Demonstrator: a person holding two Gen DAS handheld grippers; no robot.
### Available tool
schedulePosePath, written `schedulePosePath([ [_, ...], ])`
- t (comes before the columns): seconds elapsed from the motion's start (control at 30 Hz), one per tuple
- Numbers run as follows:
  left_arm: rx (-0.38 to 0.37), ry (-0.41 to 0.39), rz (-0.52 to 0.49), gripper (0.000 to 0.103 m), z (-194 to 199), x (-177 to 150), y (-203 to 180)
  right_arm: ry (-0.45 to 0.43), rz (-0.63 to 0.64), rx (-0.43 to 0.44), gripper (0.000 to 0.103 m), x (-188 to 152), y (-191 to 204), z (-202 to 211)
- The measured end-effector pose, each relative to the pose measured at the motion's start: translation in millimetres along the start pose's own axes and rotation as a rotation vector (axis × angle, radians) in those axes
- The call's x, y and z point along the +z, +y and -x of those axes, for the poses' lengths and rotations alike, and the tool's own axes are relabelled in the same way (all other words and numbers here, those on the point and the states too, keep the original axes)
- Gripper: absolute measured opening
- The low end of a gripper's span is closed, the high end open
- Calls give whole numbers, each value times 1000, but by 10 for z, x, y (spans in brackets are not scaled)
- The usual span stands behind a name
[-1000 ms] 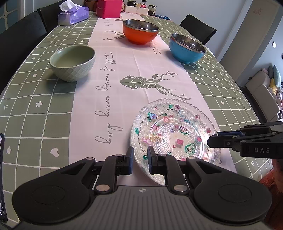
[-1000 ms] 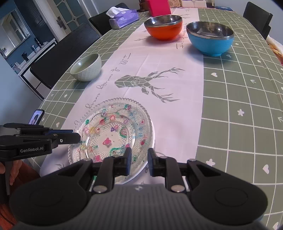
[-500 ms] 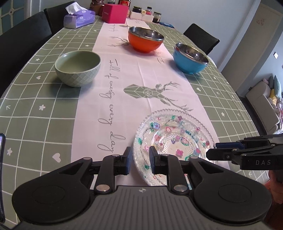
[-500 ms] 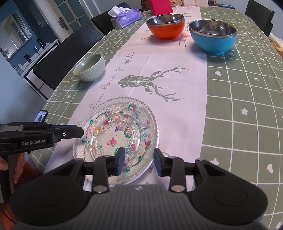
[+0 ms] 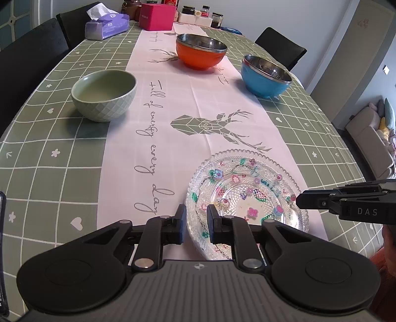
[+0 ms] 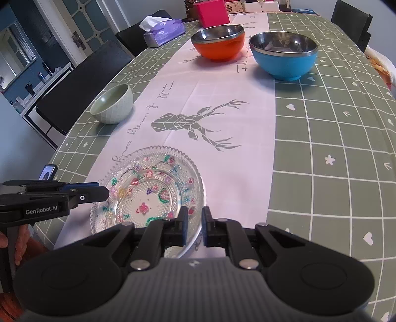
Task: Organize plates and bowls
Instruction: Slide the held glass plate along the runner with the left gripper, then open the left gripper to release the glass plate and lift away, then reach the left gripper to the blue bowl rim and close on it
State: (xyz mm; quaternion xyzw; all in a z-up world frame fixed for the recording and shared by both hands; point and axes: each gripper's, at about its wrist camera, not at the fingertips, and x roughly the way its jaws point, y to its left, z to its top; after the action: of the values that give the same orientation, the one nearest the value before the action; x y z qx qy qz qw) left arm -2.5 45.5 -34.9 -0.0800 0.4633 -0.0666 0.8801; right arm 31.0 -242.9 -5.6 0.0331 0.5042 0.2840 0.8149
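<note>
A clear glass plate (image 5: 247, 188) with painted flowers, seemingly a small plate nested in a larger one, lies on the pink runner near the table's front edge; it also shows in the right wrist view (image 6: 151, 190). My left gripper (image 5: 195, 224) straddles its left rim with a narrow gap. My right gripper (image 6: 192, 226) straddles its right rim, also nearly closed. Whether either one pinches the rim is unclear. A green ceramic bowl (image 5: 104, 95), an orange steel-lined bowl (image 5: 201, 50) and a blue steel-lined bowl (image 5: 266, 75) stand farther back.
A purple tissue box (image 5: 106, 26), a pink box (image 5: 157, 16) and jars (image 5: 205, 17) stand at the far end. Black chairs (image 6: 81, 81) line the left side. A phone (image 6: 47, 172) lies by the front left edge.
Both grippers have drawn back a little and the plate sits farther out from the fingers. The right jaws opened half a second ago and have narrowed again.
</note>
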Motion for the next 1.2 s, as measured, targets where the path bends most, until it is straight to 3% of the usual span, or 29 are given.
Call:
schedulePosePath([
  [0.2, 6, 2, -2, 15, 2, 6, 12, 4, -10, 7, 9, 4, -12, -1],
  [0.3, 23, -52, 0, 17, 52, 25, 11, -19, -45, 11, 14, 33, -57, 37],
  [0.4, 31, -111, -6, 23, 125, 87, 4, -61, -65, -8, 31, 86, -111, 106],
  [0.7, -23, -132, -3, 31, 105, 391, -108, -144, -156, -53, 35, 396, -369, 206],
  [0.87, -75, -123, -3, 48, -6, 666, -217, -204, -188, -84, 41, 633, -507, 265],
  [1.1, -96, -170, -9, 59, -240, 1215, -417, -284, -242, -141, 48, 1019, -790, 263],
  [1.2, -111, -197, -20, 59, -398, 1418, -538, -306, -283, -167, 48, 1195, -944, 201],
])
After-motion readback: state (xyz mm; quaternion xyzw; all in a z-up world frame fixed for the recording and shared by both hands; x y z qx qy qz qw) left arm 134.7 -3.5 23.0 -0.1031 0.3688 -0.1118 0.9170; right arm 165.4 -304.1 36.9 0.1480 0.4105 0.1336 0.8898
